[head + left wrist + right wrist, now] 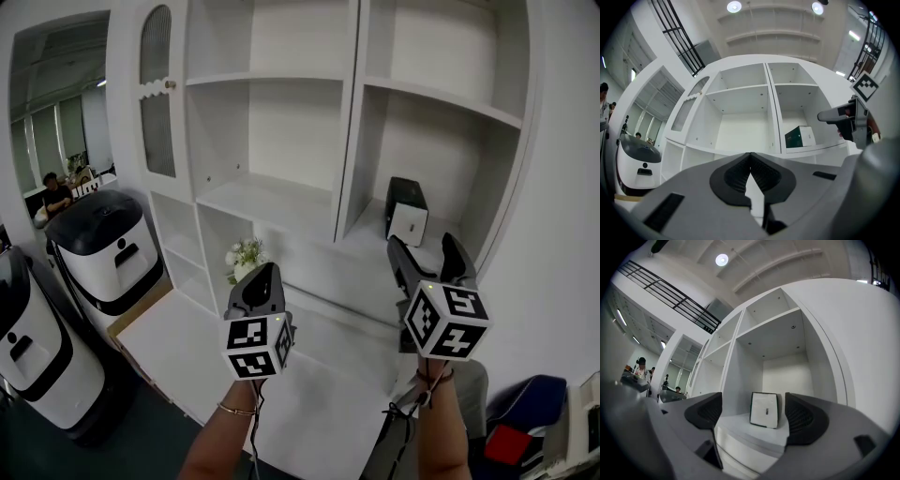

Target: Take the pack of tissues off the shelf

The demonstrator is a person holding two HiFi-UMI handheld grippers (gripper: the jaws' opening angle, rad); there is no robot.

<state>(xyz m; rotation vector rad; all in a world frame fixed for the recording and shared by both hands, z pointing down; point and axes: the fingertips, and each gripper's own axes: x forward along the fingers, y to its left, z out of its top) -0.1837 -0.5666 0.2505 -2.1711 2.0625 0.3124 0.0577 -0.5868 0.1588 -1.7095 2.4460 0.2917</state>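
The pack of tissues (407, 217), dark green with a white front face, stands upright on the lower right shelf of the white shelving unit (309, 141). My right gripper (429, 255) is open in front of that shelf, short of the pack, with nothing between its jaws. The right gripper view frames the pack of tissues (764, 409) between the two wide-apart pads (802, 417). My left gripper (262, 278) is shut and empty, held lower left of the pack. In the left gripper view the pack of tissues (799, 137) sits at right, near the right gripper (834, 115).
A small vase of white flowers (243, 257) stands in a lower cubby by the left gripper. Two white and black machines (103, 248) stand on the floor at left. A person (54, 192) sits far back left. A blue and red item (523, 422) lies at lower right.
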